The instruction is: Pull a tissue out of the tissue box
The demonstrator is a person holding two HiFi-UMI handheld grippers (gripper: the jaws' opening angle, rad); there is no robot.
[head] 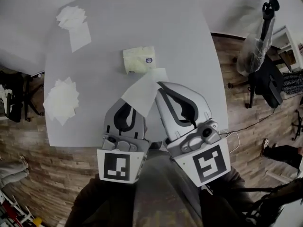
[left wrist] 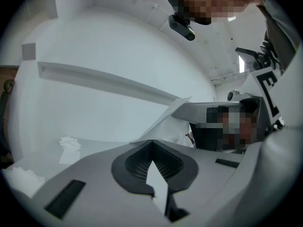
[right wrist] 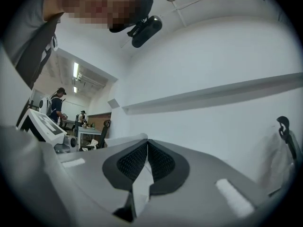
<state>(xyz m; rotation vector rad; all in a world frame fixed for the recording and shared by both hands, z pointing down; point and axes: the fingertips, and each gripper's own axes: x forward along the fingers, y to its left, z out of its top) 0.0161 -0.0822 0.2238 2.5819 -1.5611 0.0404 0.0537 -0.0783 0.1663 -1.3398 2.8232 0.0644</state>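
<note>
A soft white tissue pack (head: 138, 59) lies on the grey table (head: 189, 56), past both grippers. One unfolded tissue (head: 144, 91) hangs in the air in front of it, held up off the table. My left gripper (head: 129, 104) is shut on its lower corner, and my right gripper (head: 160, 84) is shut on its right edge. In the left gripper view the jaws (left wrist: 151, 142) pinch a white strip, and the tissue (left wrist: 175, 124) spreads beyond them toward the right gripper (left wrist: 222, 110). The right gripper view shows its jaws (right wrist: 147, 141) closed on a strip of tissue (right wrist: 141, 186).
Loose tissues lie in a pile (head: 61, 100) at the table's left edge. Another pile (head: 72, 17) with a flat sheet (head: 80, 36) sits at the far left corner. An office chair with a plastic bag (head: 255, 51) stands on the wood floor to the right.
</note>
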